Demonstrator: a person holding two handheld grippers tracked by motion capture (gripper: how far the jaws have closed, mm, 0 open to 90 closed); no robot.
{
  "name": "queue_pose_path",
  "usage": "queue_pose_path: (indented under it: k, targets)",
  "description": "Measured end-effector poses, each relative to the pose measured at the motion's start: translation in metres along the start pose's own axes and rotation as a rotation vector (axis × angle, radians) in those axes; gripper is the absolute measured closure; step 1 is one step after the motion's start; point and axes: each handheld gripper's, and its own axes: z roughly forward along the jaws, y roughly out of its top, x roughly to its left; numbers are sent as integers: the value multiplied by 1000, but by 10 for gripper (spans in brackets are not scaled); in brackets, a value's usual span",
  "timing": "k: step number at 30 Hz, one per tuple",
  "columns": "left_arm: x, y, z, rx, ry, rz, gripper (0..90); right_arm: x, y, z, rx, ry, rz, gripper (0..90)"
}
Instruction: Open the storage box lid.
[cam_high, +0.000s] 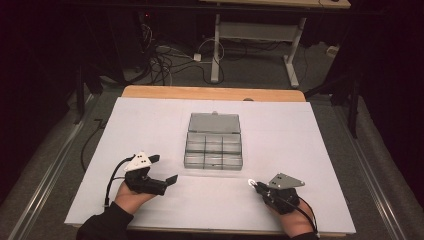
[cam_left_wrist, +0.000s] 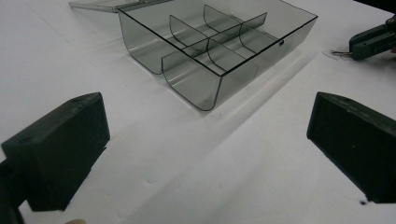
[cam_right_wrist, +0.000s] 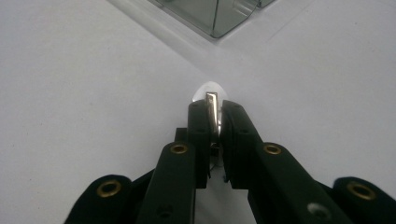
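The right gripper (cam_right_wrist: 214, 109) has its fingers (cam_right_wrist: 198, 135) pressed on a small metal hook with a clear suction cup (cam_right_wrist: 208, 92); the cup sticks out just beyond the fingertips, low over the white surface (cam_high: 310, 150). The left gripper (cam_high: 166, 169) holds its fingers (cam_left_wrist: 60, 149) spread wide, with nothing between them. Farther ahead of both grippers, well apart from the fingers, stands an open smoky plastic compartment box (cam_high: 213, 146), its lid (cam_high: 214, 123) laid back.
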Motion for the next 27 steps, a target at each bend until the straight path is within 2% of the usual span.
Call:
queue_pose_path:
  k: [3, 14, 17, 19, 27]
  targets:
    - [0, 0, 2, 4, -2, 2, 0, 0, 0, 0, 2, 0, 12, 843]
    - [-3, 2, 0, -6, 23, 26, 0, 3, 2, 0, -6, 28, -7, 844]
    - [-3, 2, -1, -31, 11, 8, 0, 4, 3, -2, -21, 35, -12, 843]
    - [-4, 3, -1, -41, 18, 11, 0, 3, 4, -3, -28, 41, -16, 844]
    - [-4, 1, 0, -36, 30, 17, 0, 4, 7, -5, -36, 74, -10, 844]
